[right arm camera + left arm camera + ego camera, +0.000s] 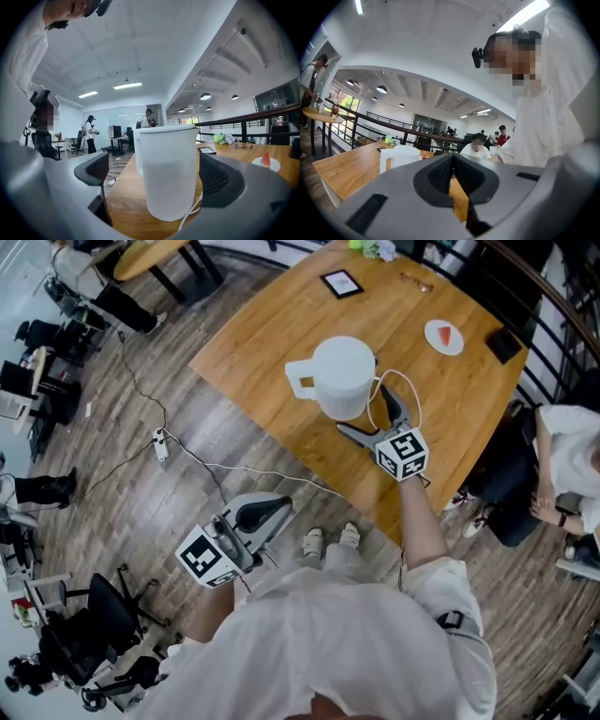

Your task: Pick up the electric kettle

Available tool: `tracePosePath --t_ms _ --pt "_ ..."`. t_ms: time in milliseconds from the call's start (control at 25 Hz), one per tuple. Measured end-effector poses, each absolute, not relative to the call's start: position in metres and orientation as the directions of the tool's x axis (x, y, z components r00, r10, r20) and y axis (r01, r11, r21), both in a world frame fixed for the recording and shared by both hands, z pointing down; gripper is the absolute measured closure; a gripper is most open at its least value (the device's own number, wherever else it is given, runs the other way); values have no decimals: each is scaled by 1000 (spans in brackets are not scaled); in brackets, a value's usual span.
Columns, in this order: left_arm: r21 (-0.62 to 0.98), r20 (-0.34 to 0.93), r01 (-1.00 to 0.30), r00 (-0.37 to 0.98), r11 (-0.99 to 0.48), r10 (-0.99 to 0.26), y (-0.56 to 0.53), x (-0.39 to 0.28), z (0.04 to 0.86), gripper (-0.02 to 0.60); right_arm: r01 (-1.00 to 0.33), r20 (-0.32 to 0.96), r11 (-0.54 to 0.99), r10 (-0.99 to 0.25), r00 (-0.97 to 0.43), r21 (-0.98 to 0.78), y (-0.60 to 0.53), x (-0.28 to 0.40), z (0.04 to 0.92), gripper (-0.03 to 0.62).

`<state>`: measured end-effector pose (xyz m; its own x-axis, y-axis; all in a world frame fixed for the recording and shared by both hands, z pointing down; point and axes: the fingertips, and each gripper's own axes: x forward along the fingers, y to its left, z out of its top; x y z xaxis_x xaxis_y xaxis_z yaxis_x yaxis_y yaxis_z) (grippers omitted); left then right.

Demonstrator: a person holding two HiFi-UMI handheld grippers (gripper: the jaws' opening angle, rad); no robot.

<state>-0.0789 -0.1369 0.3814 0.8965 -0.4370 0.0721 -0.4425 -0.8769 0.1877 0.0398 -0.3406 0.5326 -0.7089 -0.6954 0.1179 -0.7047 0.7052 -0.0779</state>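
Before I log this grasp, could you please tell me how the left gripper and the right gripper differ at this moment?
The left gripper is shut on nothing; the right gripper is wide open, with the kettle between its jaws, untouched. The left gripper hangs over the floor, the right over the table. Both carry a marker cube.

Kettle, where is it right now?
The white kettle stands on the wooden table, middle of the head view, just in front of the right gripper and its open jaws.

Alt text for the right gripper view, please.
A white kettle stands on a wooden table between the jaws of the open right gripper, not yet gripped. A white cord lies by its base.
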Motion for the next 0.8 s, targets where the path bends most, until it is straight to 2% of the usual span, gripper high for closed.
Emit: tracePosePath --t_ms 800 --pt "226 106 -480 877 -848 -468 -158 -94 406 576 -683 150 729 -672 -725 -40 -400 22 573 23"
